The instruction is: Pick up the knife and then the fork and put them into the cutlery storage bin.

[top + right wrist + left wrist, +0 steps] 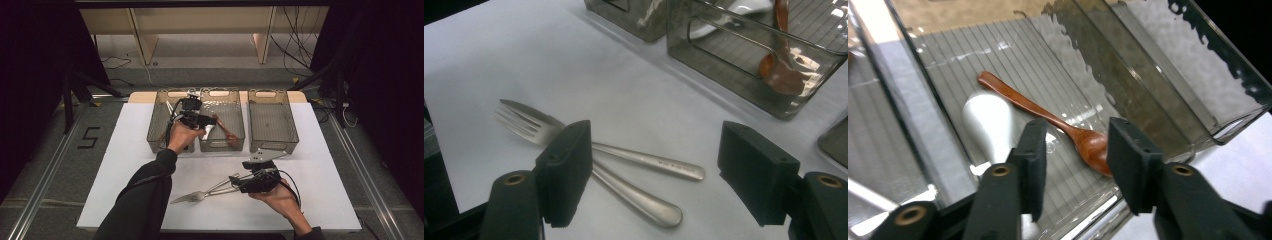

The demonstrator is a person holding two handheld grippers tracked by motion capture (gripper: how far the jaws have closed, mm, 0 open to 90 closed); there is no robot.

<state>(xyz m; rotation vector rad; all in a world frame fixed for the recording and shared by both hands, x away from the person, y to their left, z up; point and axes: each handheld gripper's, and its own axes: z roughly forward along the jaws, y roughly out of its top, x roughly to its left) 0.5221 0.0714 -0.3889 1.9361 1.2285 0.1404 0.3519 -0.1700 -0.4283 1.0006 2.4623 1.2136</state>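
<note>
My left gripper (214,120) hovers over the middle grey see-through bin (220,93). In the left gripper view its jaws (1078,132) stand open with nothing between the pads, just above the bin floor (1013,55). There a brown wooden spoon (1038,112) lies slantwise beside a white spoon (988,122). My right gripper (234,181) sits low over the front of the white table (320,200). Its jaws (656,132) are spread wide and hold nothing. Under them lie a metal fork (524,122) and a second metal handle (639,200), crossing each other.
Three bins stand in a row at the table's far edge. The left bin (156,135) holds several utensils, and the right bin (272,120) sits beyond my right gripper. Dark floor rails run along both sides of the table.
</note>
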